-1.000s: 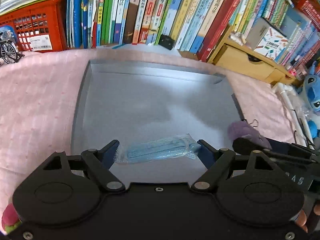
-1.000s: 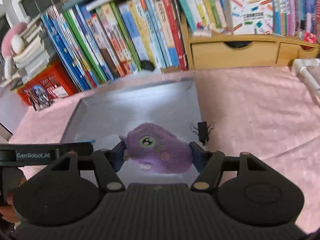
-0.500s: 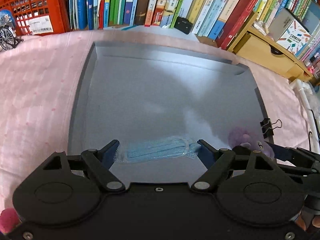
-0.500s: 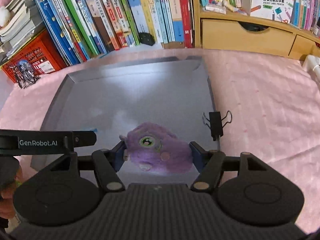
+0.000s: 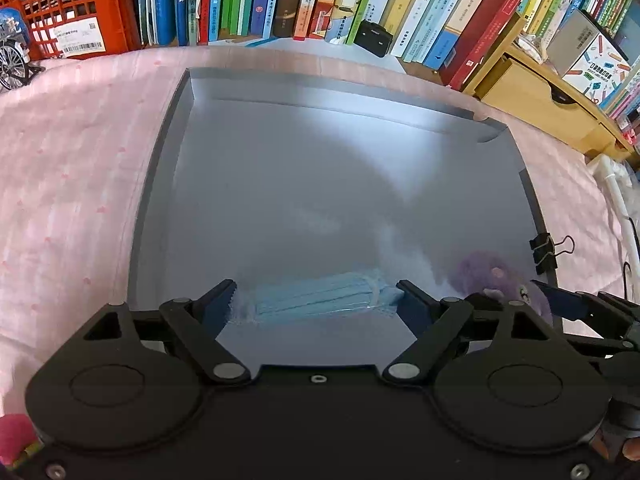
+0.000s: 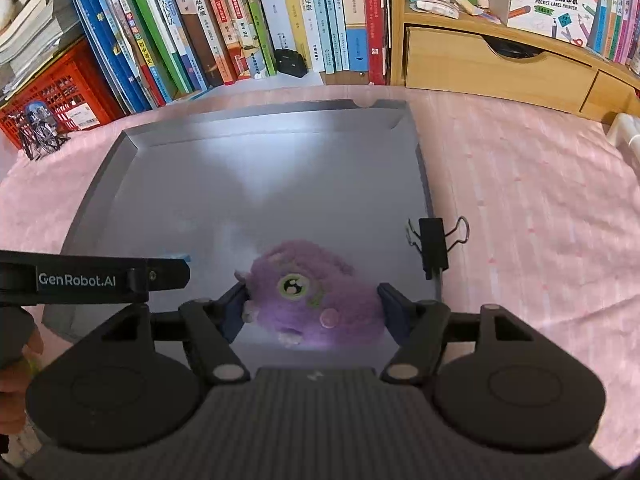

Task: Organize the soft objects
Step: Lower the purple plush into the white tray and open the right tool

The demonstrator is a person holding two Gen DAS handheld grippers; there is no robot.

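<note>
Here, both claws opening: left claw [image 5: 316, 300] straddles folded blue face mask [image 5: 320, 298] lengthwise; right claw [image 6: 312, 308] apparently releasing fuzzy purple plush toy [image 6: 312, 296] onto grey tray [image 6: 260, 168].

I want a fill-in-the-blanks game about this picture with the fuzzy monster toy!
1. The purple plush monster lies inside the grey ____, between the fingers of the right gripper.
2. The face mask between the fingers of the left gripper is coloured ____.
3. The black binder clip is clipped onto the tray's ____ edge, as the right wrist view shows it.
4. The cloth under the tray is ____.

Missing words: tray; blue; right; pink
</note>
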